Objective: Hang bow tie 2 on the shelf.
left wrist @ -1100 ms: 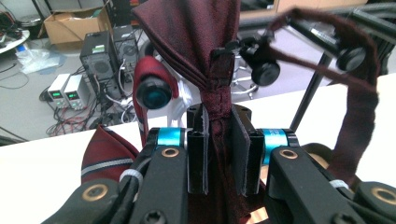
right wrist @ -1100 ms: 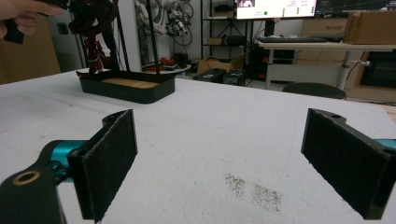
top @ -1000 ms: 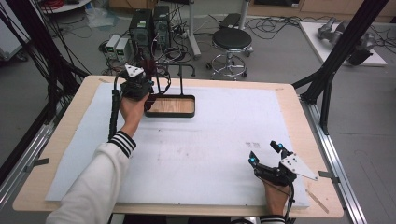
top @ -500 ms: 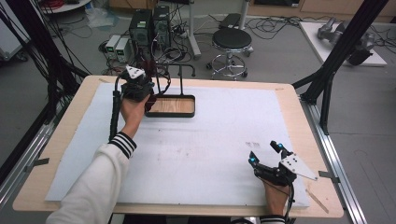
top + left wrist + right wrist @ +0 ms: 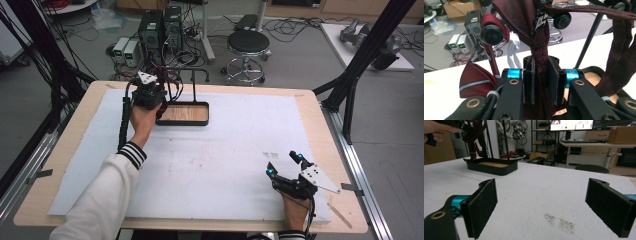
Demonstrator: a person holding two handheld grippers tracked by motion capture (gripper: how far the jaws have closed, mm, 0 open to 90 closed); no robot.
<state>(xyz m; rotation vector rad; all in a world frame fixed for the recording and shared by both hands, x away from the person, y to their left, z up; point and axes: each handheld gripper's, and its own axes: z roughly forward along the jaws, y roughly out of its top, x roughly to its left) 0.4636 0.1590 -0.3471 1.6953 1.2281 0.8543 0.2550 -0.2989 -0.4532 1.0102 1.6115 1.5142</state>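
A: At the far left of the counter (image 5: 310, 107), the left claw (image 5: 541, 82) is clamped on the dark red tie (image 5: 539, 53); its pads pinch the narrow band just below the gathered knot, as the left claw's own view shows.

B: And the tie's long axis?

A: It runs up from the jaws to the rack (image 5: 192, 82) that stands in the black tray (image 5: 184, 114), so the fabric lies straight ahead of and above the grip; a striped tie (image 5: 475, 80) hangs beside it, apart from the jaws.

B: The other hand?

A: The right claw (image 5: 285, 165) rests near the counter's front right edge, jaws spread wide with nothing between them; the tray is well apart from it, far across the white mat (image 5: 536, 195). The left hand (image 5: 142, 117) is plainly the nearer; any pull, by my reading, must follow the tie's length away from the rack.
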